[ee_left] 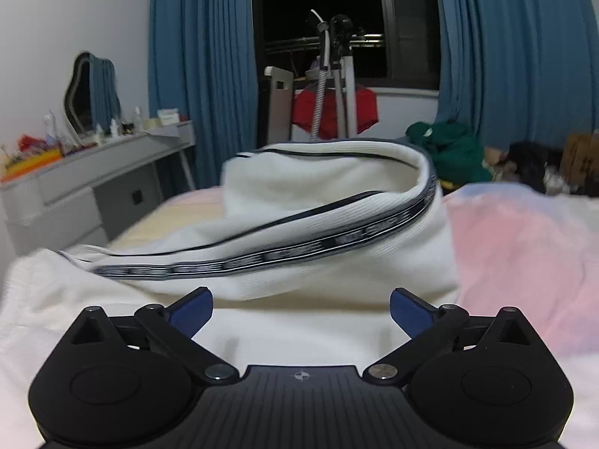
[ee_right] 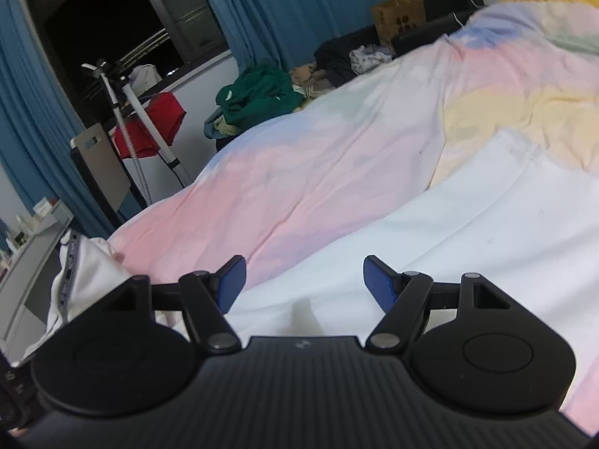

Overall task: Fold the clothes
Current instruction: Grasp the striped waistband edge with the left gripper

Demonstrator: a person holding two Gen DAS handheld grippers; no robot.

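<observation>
Left hand-held gripper (ee_left: 301, 308) wide open, empty | right hand-held gripper (ee_right: 305, 280) wide open, empty | white ribbed garment with dark logo-tape trim (ee_left: 318, 202) mounded mid-frame on pastel bedspread (ee_left: 524, 247) | risk: unheld raised fold slumps, creasing crooked.

white garment (ee_left: 329, 202), seemingly navy-striped, pastel bedsheet (ee_right: 299, 172)

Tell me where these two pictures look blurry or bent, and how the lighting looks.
Left wrist view: the white garment and its dark striped band are smeared by motion blur, the left gripper stays sharp, and the blue curtains bow from fisheye distortion. Right wrist view: the pastel bedspread is soft, the window is black, and the indoor light is even, with only faint shadows.
</observation>
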